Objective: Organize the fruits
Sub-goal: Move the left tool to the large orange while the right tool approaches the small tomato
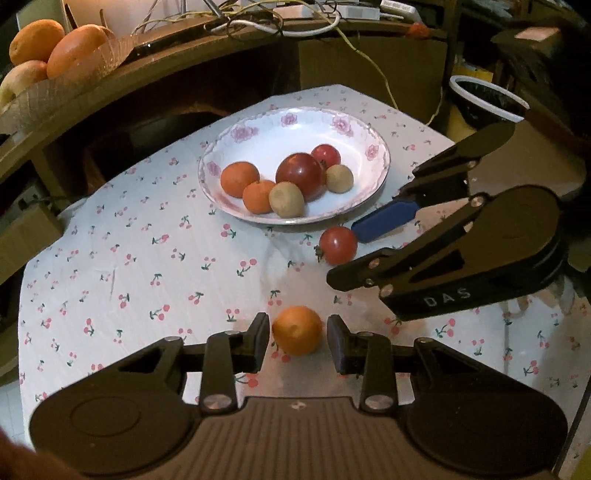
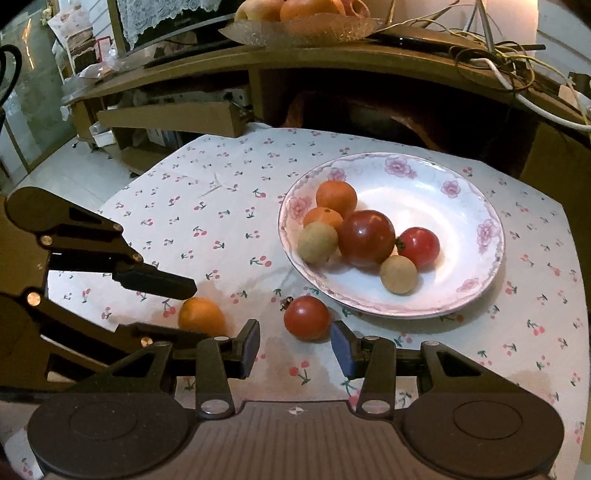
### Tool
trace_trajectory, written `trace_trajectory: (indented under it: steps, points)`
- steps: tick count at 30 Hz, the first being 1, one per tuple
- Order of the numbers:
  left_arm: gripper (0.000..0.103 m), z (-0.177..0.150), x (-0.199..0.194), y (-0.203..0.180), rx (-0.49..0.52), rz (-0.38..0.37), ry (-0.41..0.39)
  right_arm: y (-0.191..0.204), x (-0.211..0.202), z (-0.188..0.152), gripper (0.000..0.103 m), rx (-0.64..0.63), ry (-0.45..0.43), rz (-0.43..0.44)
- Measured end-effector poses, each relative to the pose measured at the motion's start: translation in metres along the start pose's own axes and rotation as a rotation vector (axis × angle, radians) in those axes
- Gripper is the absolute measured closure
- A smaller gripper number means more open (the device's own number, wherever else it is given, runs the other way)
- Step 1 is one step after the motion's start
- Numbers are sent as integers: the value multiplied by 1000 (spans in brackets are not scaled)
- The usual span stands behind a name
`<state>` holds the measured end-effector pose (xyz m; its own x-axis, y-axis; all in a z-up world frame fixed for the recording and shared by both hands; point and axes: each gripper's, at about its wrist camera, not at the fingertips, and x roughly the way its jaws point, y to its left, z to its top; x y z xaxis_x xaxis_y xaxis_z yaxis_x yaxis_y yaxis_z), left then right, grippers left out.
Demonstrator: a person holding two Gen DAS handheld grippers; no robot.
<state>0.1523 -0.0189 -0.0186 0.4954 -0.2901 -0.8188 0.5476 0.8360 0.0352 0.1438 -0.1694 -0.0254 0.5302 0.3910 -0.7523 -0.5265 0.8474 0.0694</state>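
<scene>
A white flowered plate [image 1: 369, 147] [image 2: 461, 291] on the cherry-print cloth holds several fruits: oranges, red tomatoes and two brown round fruits. A loose orange [image 1: 297, 329] [image 2: 201, 315] lies on the cloth between the fingers of my left gripper [image 1: 298, 341] [image 2: 173, 306], which is open around it with small gaps each side. A loose red tomato [image 1: 338, 245] [image 2: 307, 317] lies just in front of the plate, between the fingers of my right gripper [image 2: 295, 345] [image 1: 341, 254], which is open and apart from it.
A wooden shelf [image 1: 147, 70] behind the table carries a glass bowl of large oranges [image 1: 55, 44] [image 2: 295, 11] and tangled cables [image 1: 280, 18]. A white-rimmed bin [image 1: 484, 99] stands at the right. Cardboard boxes [image 2: 166, 118] stand at the far left.
</scene>
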Motion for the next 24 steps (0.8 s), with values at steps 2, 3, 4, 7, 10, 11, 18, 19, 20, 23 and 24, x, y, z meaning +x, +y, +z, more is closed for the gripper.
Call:
trace_trajectory:
  steps: [2, 3, 4, 7, 10, 11, 18, 19, 20, 23, 24]
  points:
    - [63, -3, 3, 1, -1, 4, 10, -1, 4, 0, 60, -1, 6, -3]
    - [63, -4, 5, 1, -4, 4, 14, -1, 6, 0, 60, -1, 9, -3]
    - [63, -5, 5, 0, -5, 2, 16, -1, 8, -1, 60, 1, 11, -4]
    - [63, -5, 5, 0, -3, 1, 10, -1, 9, 0, 60, -5, 0, -5]
    - [64, -4, 4, 0, -4, 3, -4, -2, 10, 0, 60, 0, -7, -11]
    - [64, -3, 4, 1, -5, 4, -5, -2, 10, 0, 61, -1, -9, -15]
    - [64, -3, 6, 1, -18, 8, -8, -3, 14, 3, 60, -2, -14, -34]
    - [64, -2, 5, 1, -17, 8, -12, -2, 14, 2, 60, -3, -14, -36]
    - [64, -2, 5, 1, -17, 9, -15, -2, 13, 2, 60, -3, -11, -39]
    - [66, -2, 6, 2, -23, 10, -15, -1, 11, 2, 61, -3, -3, -42]
    - [66, -2, 6, 2, -22, 9, -15, -1, 11, 2, 62, 1, -1, -40]
